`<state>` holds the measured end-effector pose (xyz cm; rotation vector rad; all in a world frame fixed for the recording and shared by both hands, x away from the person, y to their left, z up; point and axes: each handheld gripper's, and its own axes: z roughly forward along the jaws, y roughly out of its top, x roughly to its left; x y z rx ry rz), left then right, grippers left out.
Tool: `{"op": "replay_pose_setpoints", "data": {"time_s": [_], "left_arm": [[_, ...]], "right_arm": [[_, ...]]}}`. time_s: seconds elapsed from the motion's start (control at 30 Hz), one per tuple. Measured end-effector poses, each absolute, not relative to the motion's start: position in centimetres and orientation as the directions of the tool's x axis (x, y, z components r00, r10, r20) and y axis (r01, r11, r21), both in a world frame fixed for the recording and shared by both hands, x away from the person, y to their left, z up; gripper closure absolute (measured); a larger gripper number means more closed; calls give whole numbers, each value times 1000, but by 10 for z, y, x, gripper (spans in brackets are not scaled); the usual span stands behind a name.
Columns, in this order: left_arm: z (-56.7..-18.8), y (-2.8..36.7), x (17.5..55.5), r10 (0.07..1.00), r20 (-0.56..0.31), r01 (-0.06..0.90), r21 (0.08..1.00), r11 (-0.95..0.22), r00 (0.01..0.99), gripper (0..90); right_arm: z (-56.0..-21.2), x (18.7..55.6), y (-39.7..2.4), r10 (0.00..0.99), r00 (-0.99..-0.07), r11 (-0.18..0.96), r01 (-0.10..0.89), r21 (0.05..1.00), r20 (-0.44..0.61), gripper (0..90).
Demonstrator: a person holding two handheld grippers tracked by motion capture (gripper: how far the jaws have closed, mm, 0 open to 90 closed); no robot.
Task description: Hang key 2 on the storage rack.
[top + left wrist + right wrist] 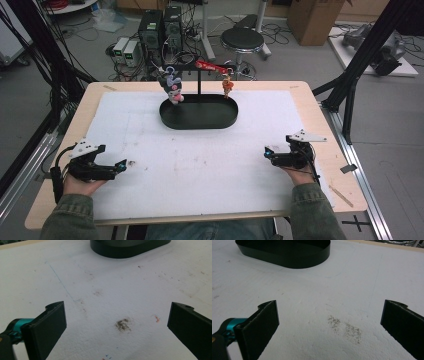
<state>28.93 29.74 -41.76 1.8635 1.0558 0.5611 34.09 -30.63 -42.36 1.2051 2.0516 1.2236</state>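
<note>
A black oval tray (pixel 199 119) stands at the far middle of the white mat, with a thin black T-shaped stand (pixel 200 80) rising from it. A grey and pink plush toy (pixel 172 86) hangs from the stand's left arm and a small orange charm (pixel 227 87) from its right, below a red tag (pixel 212 66). My left gripper (pixel 121 165) rests low at the near left, open, with bare mat between its jaws (pixel 117 325). My right gripper (pixel 268 153) rests at the near right, open too, nothing between its jaws (pixel 329 322). The tray's wall shows in the left gripper view (pixel 130 251) and the right gripper view (pixel 287 258).
The white mat (pixel 200 165) covers most of the wooden table (pixel 320 125) and carries faint stains. Black frame struts (pixel 360 65) stand at the right, cables and a rail at the left. A stool (pixel 242 39) and computers (pixel 150 30) lie beyond the far edge.
</note>
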Motion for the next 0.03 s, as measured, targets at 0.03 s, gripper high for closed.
{"op": "replay_pose_setpoints", "data": {"time_s": [0.03], "left_arm": [[-418,297,289,846,-43,441,867,-233,532,25]], "right_arm": [[-424,341,-306,860,-509,221,448,866,44,9]]}}
